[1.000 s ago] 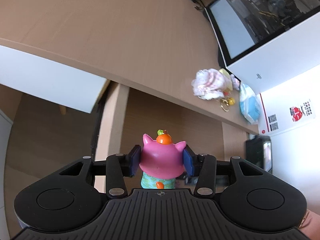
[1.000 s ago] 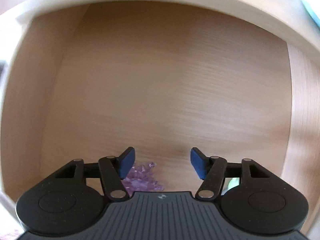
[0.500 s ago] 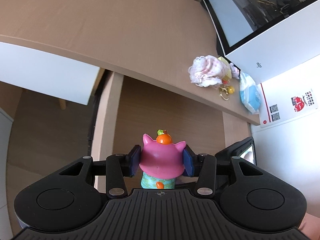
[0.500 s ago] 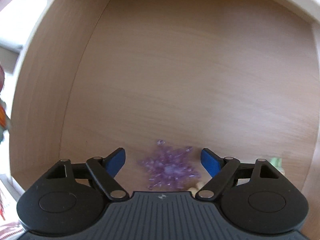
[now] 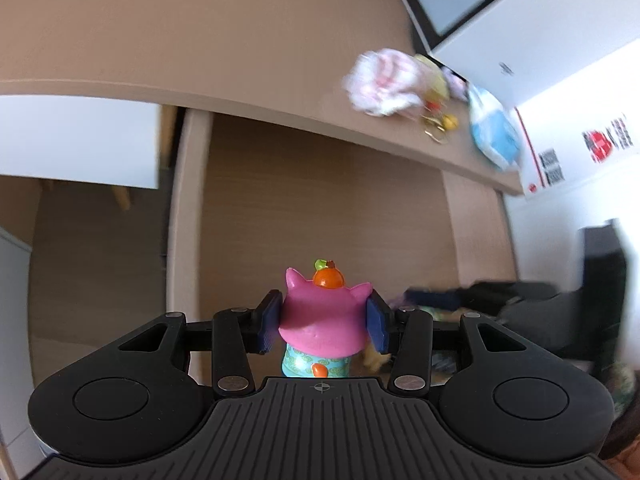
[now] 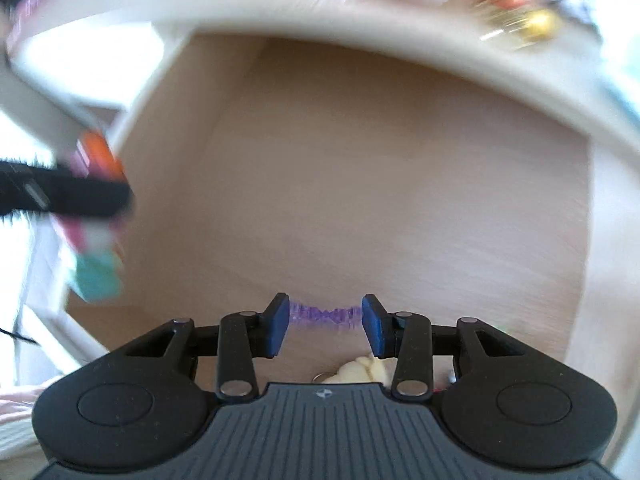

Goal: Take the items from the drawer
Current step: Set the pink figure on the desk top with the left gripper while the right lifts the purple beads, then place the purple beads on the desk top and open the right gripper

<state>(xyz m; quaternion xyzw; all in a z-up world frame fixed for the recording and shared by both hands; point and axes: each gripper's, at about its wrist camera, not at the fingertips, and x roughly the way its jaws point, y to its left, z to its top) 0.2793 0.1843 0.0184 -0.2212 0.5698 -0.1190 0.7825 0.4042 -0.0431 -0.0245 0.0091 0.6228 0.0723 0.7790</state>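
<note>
My left gripper (image 5: 324, 319) is shut on a pink toy figure (image 5: 320, 320) with an orange top and a teal base, held above the open wooden drawer (image 5: 320, 200). In the right wrist view my right gripper (image 6: 326, 322) is closing, and both blue pads touch a purple crystal snowflake (image 6: 324, 315) seen edge-on, lifted off the drawer floor (image 6: 400, 200). The left gripper with its toy (image 6: 96, 272) shows blurred at the left of that view. A dark blurred shape (image 5: 480, 296) at the right of the left wrist view is the right gripper.
On the desk top (image 5: 200, 32) above the drawer lie a frilly pink-white bundle (image 5: 384, 80), a yellow keychain (image 5: 438, 124) and a blue packet (image 5: 494, 136), beside a white case (image 5: 540, 32). A cream-coloured item (image 6: 360, 370) lies in the drawer under my right gripper.
The right gripper's jaws closed from wide apart onto the purple snowflake and rose with it from the drawer floor. The left gripper, still holding the pink toy, shifted and came into the right wrist view.
</note>
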